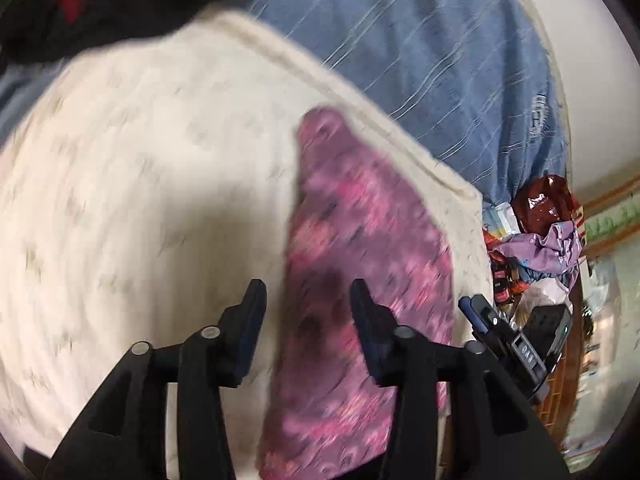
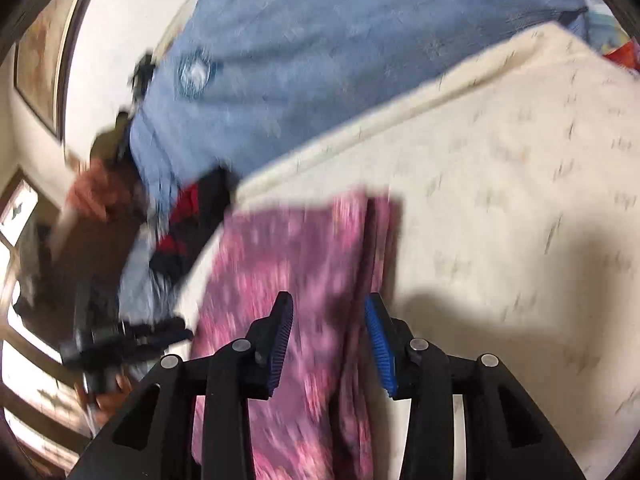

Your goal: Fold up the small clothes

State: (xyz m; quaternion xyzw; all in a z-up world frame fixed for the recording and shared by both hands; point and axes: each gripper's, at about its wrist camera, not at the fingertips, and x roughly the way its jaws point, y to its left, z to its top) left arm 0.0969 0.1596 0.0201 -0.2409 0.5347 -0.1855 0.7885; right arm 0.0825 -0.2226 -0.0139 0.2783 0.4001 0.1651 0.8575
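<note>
A small pink and purple patterned garment (image 1: pixel 360 260) lies folded lengthwise on a cream patterned cloth (image 1: pixel 140 184). My left gripper (image 1: pixel 308 292) is open just above the garment's near part, holding nothing. In the right wrist view the same garment (image 2: pixel 288 256) lies under my right gripper (image 2: pixel 328 308), which is open and empty, with a fold ridge along the garment's right side. The right gripper also shows in the left wrist view (image 1: pixel 480 316) at the cloth's right edge. The left gripper shows in the right wrist view (image 2: pixel 132 340) at the left. Both views are motion-blurred.
A blue striped bedsheet (image 1: pixel 420 52) lies beyond the cream cloth. A black and red garment (image 1: pixel 100 4) sits at the far left. A heap of bags and clothes (image 1: pixel 540 232) lies off the bed's right end. A framed picture (image 2: pixel 36 60) hangs on the wall.
</note>
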